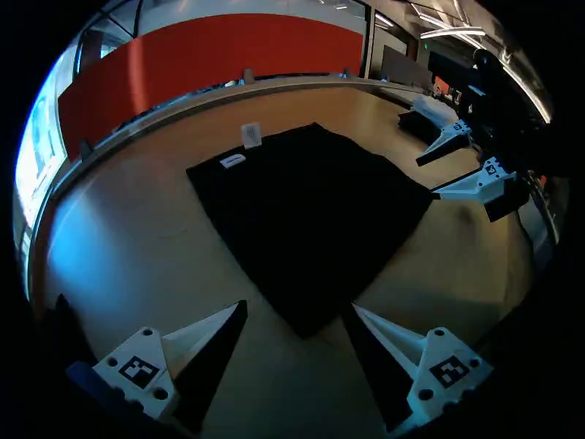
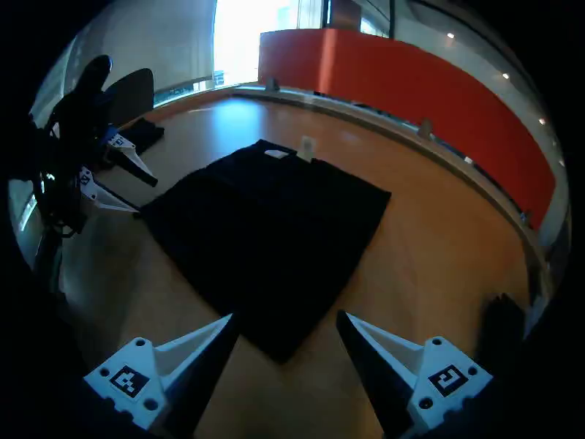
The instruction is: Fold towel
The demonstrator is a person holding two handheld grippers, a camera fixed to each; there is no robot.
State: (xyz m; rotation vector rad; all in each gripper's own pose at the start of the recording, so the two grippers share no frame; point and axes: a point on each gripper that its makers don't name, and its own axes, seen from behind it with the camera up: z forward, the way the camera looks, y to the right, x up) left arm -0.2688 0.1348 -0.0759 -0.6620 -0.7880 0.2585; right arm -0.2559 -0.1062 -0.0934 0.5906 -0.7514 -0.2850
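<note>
Logged black towel spread flat on the wooden counter, one corner pointing toward the camera in the left gripper view. Found left claw open, fingers well apart, tips either side of that near towel corner, gripping nothing. Found right claw open as well in the right gripper view, tips flanking another towel corner, holding nothing. Spotted the same right claw farther off in the left gripper view, at the towel's right edge, fingers spread.

Noted two white tags at the towel's far edge: upright tag and flat label lying on the cloth. Could not read writing on either; too small. Noted black-and-white square markers on the claw fingers, beside the towel's near corner. Noted red wall panel beyond the towel.
</note>
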